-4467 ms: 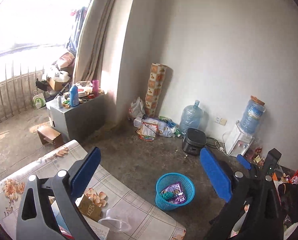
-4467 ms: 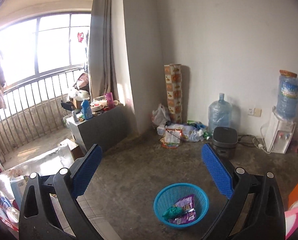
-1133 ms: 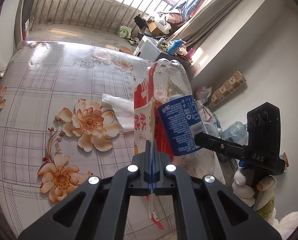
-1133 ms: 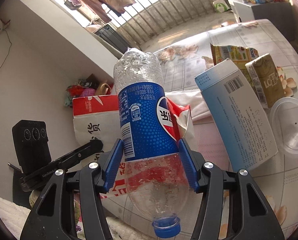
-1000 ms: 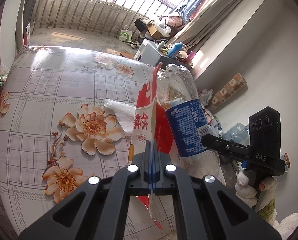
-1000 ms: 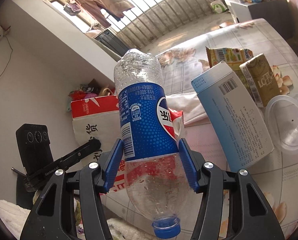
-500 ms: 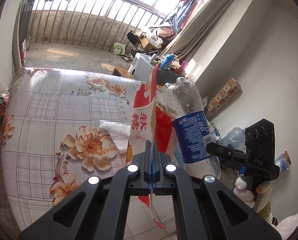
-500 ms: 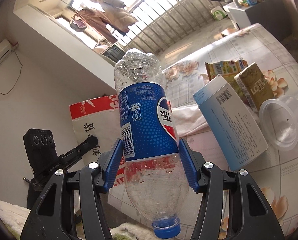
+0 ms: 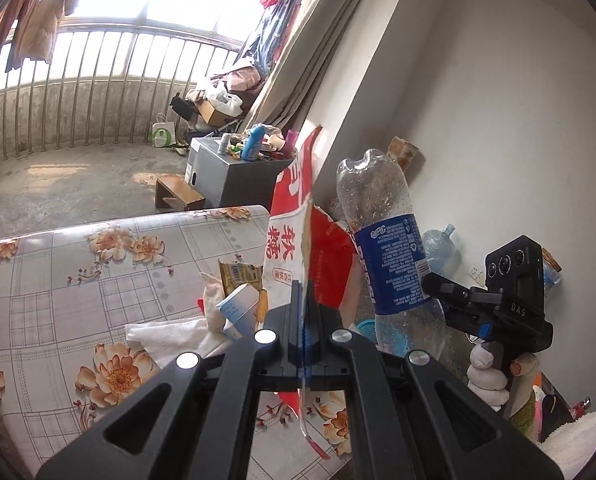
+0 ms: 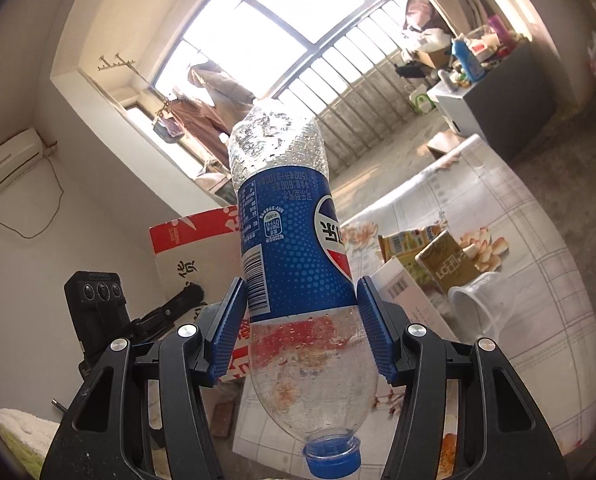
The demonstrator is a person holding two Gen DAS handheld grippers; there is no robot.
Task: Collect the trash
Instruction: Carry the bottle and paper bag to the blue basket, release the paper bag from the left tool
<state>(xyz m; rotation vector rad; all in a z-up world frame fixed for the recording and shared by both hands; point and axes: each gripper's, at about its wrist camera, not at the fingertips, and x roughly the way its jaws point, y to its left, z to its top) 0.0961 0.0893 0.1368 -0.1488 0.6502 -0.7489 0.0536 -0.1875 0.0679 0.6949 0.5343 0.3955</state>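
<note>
My right gripper (image 10: pixel 300 334) has its jaws clamped on an empty Pepsi bottle (image 10: pixel 293 264), held upside down so the blue cap (image 10: pixel 332 460) points down toward the camera and the base points up. The blue pads (image 10: pixel 225 332) press the bottle just below its label. From the left wrist camera I see the same bottle (image 9: pixel 390 256) raised in the air to the right, with the right gripper (image 9: pixel 438 288) reaching in from that side.

My left gripper (image 9: pixel 302 320) has its jaws shut tight on a thin red-and-white plastic bag (image 9: pixel 293 232) printed with Chinese characters; the bag stands up between the fingers and hangs below them too. In the right wrist view that bag (image 10: pixel 193 248) sits just behind the bottle.

Both pieces are lifted above the bench (image 9: pixel 77 280), which is covered in a floral cloth. Still lying on it are a white-and-blue box (image 10: pixel 414 300), a brown drink carton (image 10: pixel 448 268), a yellow snack packet (image 10: pixel 402 244), a clear plastic cup (image 10: pixel 480 300) tipped on its side, and a white tissue (image 9: pixel 165 332). A blue basket (image 9: pixel 364 326) peeks out on the floor behind the bottle.
</note>
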